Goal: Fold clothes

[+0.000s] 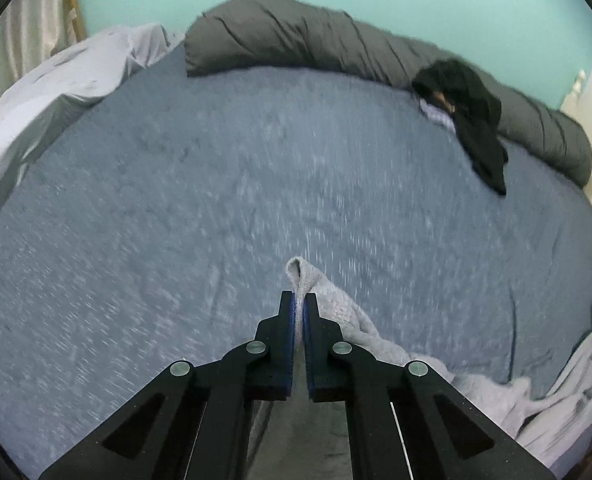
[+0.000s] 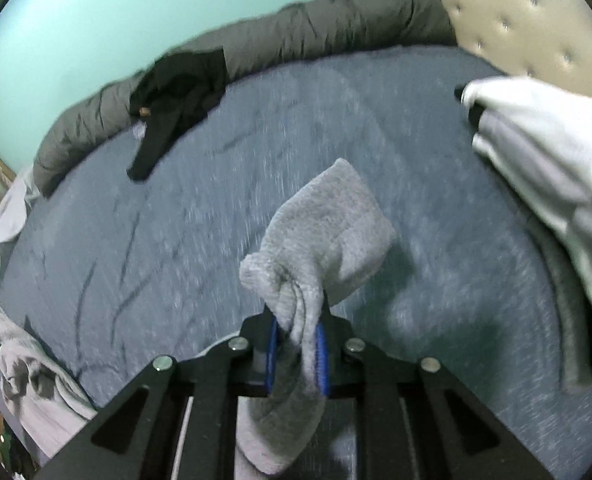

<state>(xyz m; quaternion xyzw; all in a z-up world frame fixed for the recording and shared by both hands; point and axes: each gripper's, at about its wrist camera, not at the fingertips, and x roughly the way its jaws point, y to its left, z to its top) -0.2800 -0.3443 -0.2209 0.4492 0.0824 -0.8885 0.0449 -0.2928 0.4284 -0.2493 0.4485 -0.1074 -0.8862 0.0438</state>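
Pale grey fleecy garment (image 2: pixel 324 220) lifted off blue bed (image 1: pixel 216 200), pinched at two edges, one bunched fold drooping forward. Remainder trailed rumpled at bed's near edge. Black garment (image 1: pixel 472 120) lay crumpled against far grey bolster.

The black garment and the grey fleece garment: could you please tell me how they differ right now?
The black garment lies crumpled at the far edge of the bed, draped partly over the dark grey rolled duvet, untouched. The grey fleece garment is pale, fuzzy and pinched by both the left gripper and the right gripper. Neither is folded.
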